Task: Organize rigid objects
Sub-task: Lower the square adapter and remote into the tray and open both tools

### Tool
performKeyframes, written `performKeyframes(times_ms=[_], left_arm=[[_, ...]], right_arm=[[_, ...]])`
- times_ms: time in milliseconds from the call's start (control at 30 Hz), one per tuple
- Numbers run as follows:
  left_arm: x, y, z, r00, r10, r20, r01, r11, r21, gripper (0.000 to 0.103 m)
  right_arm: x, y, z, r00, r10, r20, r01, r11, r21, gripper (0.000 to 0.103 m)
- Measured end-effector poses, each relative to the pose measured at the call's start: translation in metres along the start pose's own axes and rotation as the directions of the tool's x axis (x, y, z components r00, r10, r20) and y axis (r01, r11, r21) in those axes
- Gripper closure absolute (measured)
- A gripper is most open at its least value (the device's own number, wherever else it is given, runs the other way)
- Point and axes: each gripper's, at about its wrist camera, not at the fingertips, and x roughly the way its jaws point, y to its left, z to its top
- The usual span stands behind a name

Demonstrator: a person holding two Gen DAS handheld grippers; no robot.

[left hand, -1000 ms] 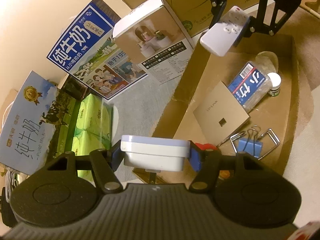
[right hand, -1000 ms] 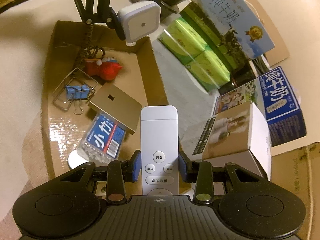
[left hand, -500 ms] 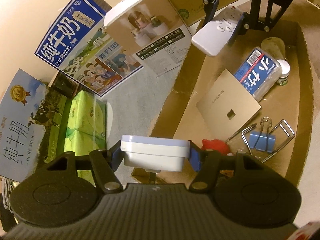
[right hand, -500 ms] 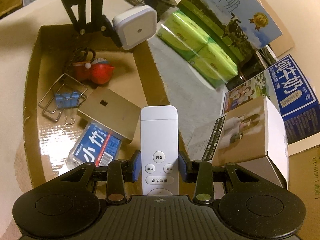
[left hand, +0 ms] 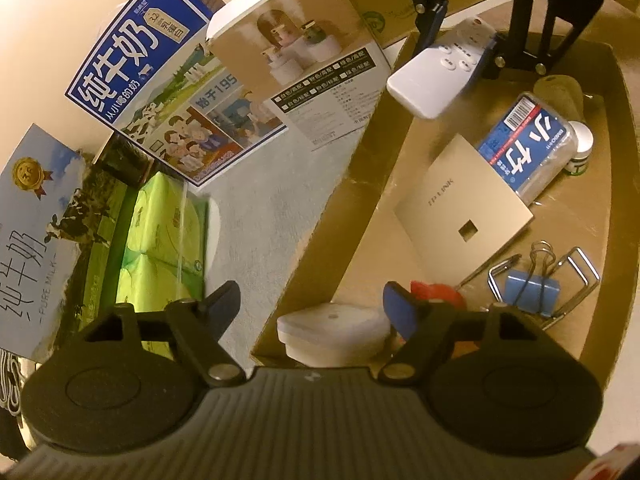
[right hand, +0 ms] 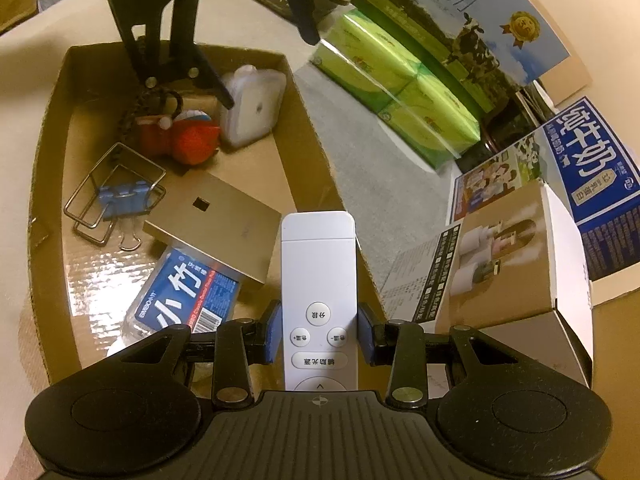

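Left tongs (left hand: 310, 308) have just been opening, white box (left hand: 334, 330) dropped free in the tray (left hand: 616, 200) corner; right tongs (right hand: 319, 338) grip the remote (right hand: 319, 280), long axis pointing forward over the tray's near wall.

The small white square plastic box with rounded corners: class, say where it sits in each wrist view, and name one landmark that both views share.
Left wrist view: white square box at bottom centre, in the cardboard tray's near corner.
Right wrist view: it lies upper centre-left, in the tray's far corner.
Shared landmark: the blue binder clip.
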Motion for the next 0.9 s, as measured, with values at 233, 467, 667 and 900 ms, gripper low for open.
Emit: performKeyframes(times_ms=[233,467,667,900], left_arm=[[-0.0053,0.0032,-0.0025,1.000,0.006,-0.003,-0.006,1.000,-0.014,0.027],[-0.0074,0.0024,-0.0015,1.000,0.004,0.005,-0.004,1.000,-0.016,0.027],[-0.0060,0.0013,0.0005,1.000,-0.001,0.007,0.001,1.000,-0.018,0.027],[-0.0066,0.0032,0.0007,1.000,0.002,0.014,-0.002,1.000,-0.031,0.027]], right_arm=[[-0.0005,-0.0029,0.0007,1.000,0.001,0.001,-0.001,1.000,0.021,0.064],[-0.0008,-0.0037,0.0014,1.000,0.004,0.002,-0.004,0.999,0.034,0.064],[0.0011,-0.0044,0.0010,1.000,0.005,0.002,-0.005,0.999,0.040,0.064],[0.0037,-0.0044,0.0010,1.000,0.006,0.008,-0.007,0.998,0.060,0.064]])
